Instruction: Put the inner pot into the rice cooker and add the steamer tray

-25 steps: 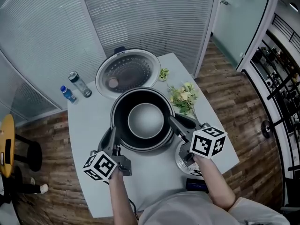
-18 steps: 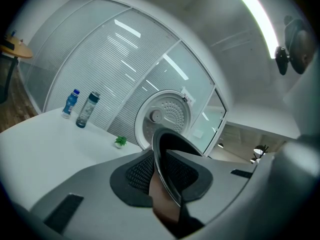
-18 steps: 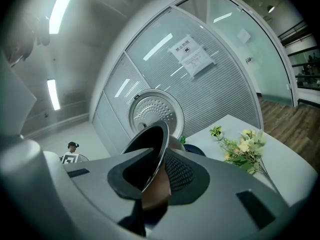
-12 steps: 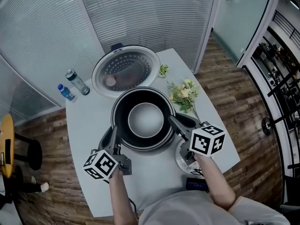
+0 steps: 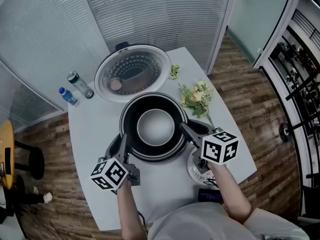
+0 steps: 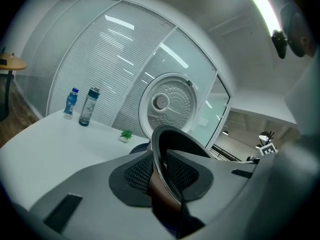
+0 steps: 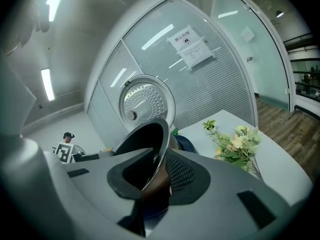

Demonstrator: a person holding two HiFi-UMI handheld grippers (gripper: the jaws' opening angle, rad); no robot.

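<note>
Two tongs, left tongs (image 5: 122, 145) opening with inner pot (image 5: 155, 128) rim between, right tongs (image 5: 186, 130) clamped on opposite rim, rice cooker (image 5: 132, 74) lid up, white tabletop (image 5: 95, 129).

head view: high over table (image 5: 95, 129), looking steeply down, whole scene | left gripper view: close at pot (image 6: 161, 156) rim, low, facing lid (image 6: 167, 104) | right gripper view: close at opposite rim, facing lid | shared: pot, lid
</note>
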